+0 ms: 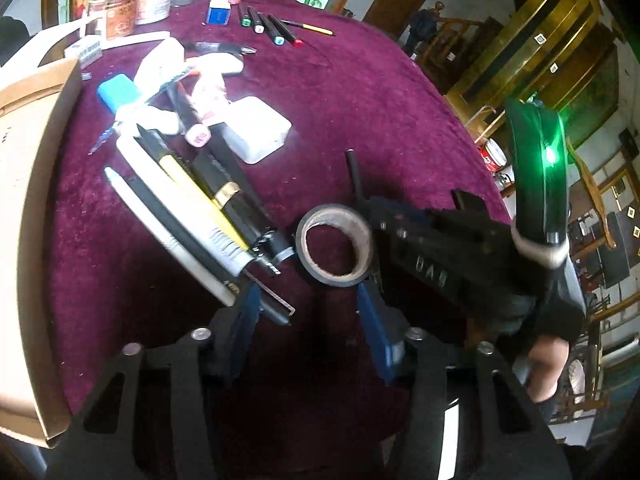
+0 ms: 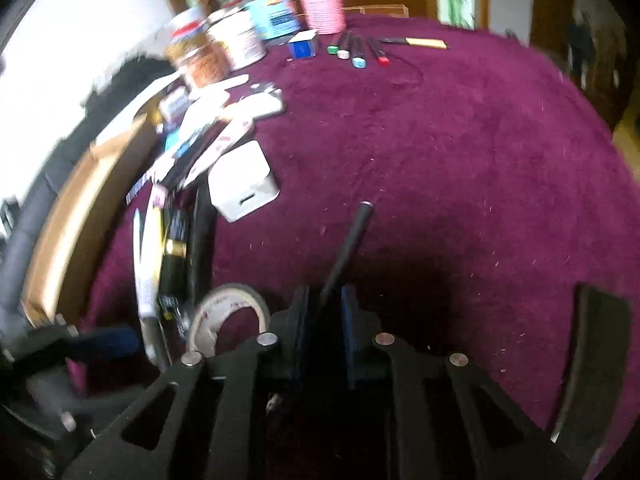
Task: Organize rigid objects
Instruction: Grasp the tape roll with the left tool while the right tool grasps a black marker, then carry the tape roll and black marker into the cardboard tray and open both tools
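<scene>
Evidently mid-sort: the right gripper point(image 2: 324, 316) is clamped narrow on a thin black pen point(image 2: 347, 248); the left gripper point(image 1: 308, 308) gapes wide and empty just short of the tape roll point(image 1: 334, 250)

Beyond the roll, four capped markers point(image 1: 266, 26) already lie in a row at the far edge; left of the roll, a jumbled heap of pens point(image 1: 200, 200) waits, its count unclear; one white charger block point(image 1: 256, 128) sits behind it; one cardboard box point(image 1: 28, 200) further left

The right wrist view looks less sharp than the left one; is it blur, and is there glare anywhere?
Right wrist view: motion blur smears the jars and the clutter at left, with a blown-out white patch at upper left. Left wrist view: sharper; the tape roll is crisp, and a green light flares.
</scene>
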The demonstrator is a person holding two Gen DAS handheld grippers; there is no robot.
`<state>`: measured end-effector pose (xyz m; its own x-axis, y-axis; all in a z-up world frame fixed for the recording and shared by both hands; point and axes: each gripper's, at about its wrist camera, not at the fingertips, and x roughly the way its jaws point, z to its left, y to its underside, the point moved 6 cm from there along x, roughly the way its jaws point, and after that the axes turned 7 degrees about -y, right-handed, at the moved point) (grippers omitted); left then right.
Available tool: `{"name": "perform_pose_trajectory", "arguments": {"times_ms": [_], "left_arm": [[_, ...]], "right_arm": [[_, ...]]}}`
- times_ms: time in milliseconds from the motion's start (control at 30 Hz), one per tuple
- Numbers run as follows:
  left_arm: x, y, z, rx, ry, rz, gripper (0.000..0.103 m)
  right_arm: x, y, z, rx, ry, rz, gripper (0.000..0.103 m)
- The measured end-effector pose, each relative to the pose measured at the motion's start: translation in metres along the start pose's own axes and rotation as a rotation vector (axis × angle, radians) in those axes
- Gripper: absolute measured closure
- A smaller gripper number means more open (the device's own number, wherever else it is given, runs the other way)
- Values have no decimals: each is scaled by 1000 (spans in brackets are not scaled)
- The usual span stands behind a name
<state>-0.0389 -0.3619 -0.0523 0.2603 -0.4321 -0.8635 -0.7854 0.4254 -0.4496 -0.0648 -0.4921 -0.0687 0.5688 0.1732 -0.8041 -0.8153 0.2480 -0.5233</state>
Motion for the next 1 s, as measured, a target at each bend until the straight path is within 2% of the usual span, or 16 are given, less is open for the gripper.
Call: {"name": "perform_pose_trajectory", "arguments": {"times_ms": [200, 367, 467, 500, 533, 600, 733, 833, 933, 1000], "left_arm": [[15, -5, -12, -18, 28, 50, 55], [35, -15, -13, -59, -11, 81, 55], [40, -14, -12, -107, -40, 104, 68], [42, -15, -11, -108, -67, 106, 85], [43, -15, -8, -113, -98, 107, 90], [42, -12, -8, -111, -99, 114, 98], [33, 10, -11, -71, -85, 133, 98], [28, 10, -12, -47, -93, 117, 98], [15, 5, -13, -45, -80, 92, 98], [1, 3, -5, -66, -63, 83, 98]], "right_arm": [[-16, 16, -24, 49, 19, -12, 95], [-20, 23, -20, 33, 25, -32, 95], [-21, 27, -20, 42, 23, -42, 95], [-22, 27, -20, 47, 21, -46, 95], [-21, 27, -20, 50, 23, -47, 95], [-21, 28, -18, 40, 38, -46, 95], [-22, 34, -12, 5, 81, -49, 95], [-22, 35, -9, -10, 106, -64, 95], [-29, 35, -12, 66, 24, -84, 95], [-44, 31, 1, 63, -31, -131, 95]]}}
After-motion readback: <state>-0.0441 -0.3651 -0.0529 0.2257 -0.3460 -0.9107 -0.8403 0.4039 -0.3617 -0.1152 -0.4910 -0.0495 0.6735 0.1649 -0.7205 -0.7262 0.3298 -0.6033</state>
